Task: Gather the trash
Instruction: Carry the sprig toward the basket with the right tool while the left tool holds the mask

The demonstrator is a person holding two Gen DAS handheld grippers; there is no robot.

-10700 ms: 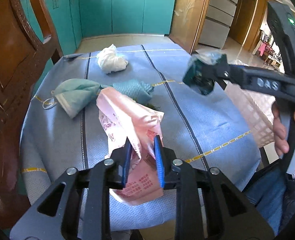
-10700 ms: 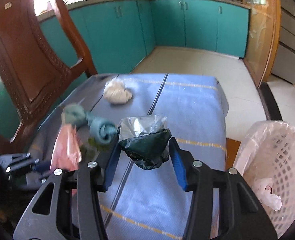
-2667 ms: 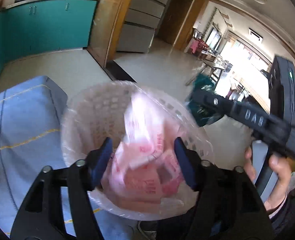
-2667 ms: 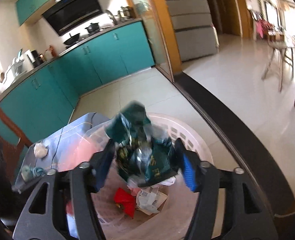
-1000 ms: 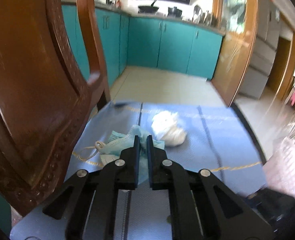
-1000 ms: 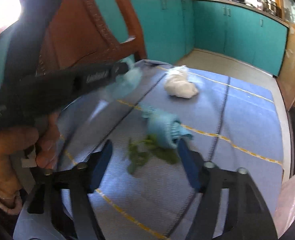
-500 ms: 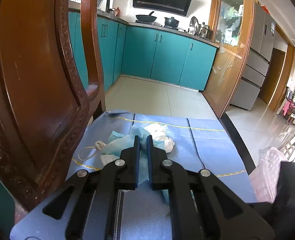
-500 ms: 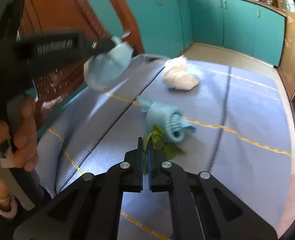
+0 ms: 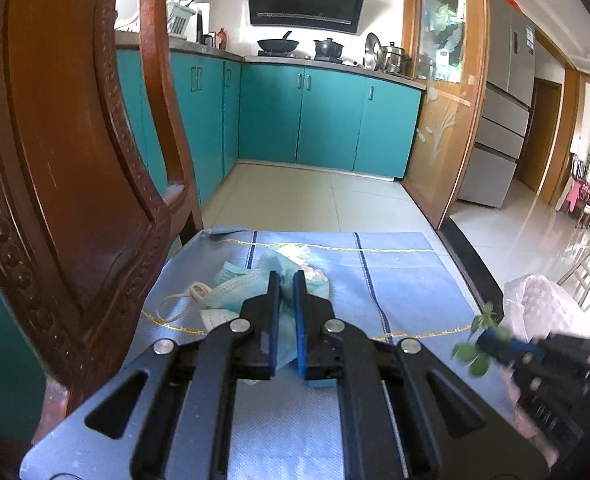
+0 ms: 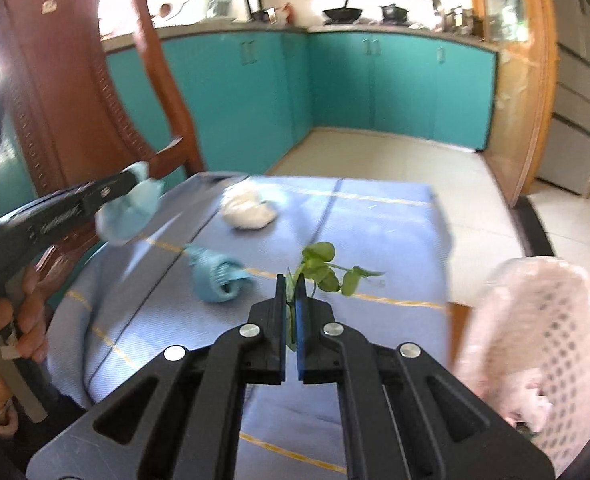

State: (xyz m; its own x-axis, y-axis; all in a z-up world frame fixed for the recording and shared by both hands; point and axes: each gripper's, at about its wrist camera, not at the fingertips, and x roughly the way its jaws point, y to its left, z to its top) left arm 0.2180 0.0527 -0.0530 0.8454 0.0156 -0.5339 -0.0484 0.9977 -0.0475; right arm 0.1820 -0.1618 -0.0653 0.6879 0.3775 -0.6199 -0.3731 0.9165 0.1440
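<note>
My left gripper [image 9: 286, 280] is shut on a light blue face mask [image 9: 231, 288], held above the blue-clothed table [image 9: 407, 280]; its ear loop hangs to the left. The right wrist view shows that gripper [image 10: 135, 178] at the left with the mask [image 10: 127, 212] hanging from it. My right gripper [image 10: 291, 280] is shut on a green leafy sprig [image 10: 323, 268], lifted off the cloth. On the table lie a rolled blue mask [image 10: 217, 278] and a crumpled white tissue [image 10: 249, 210]. The white lined basket [image 10: 555, 320] stands at the table's right.
A carved wooden chair [image 9: 75, 160] rises close on the left of the table. Teal kitchen cabinets [image 9: 327, 120] and tiled floor lie beyond the far edge. A person's hand [image 10: 27, 320] grips the left tool's handle.
The right gripper shut on the sprig, lifted it off the cloth and swung right toward the basket. The left gripper rose a little with the mask.
</note>
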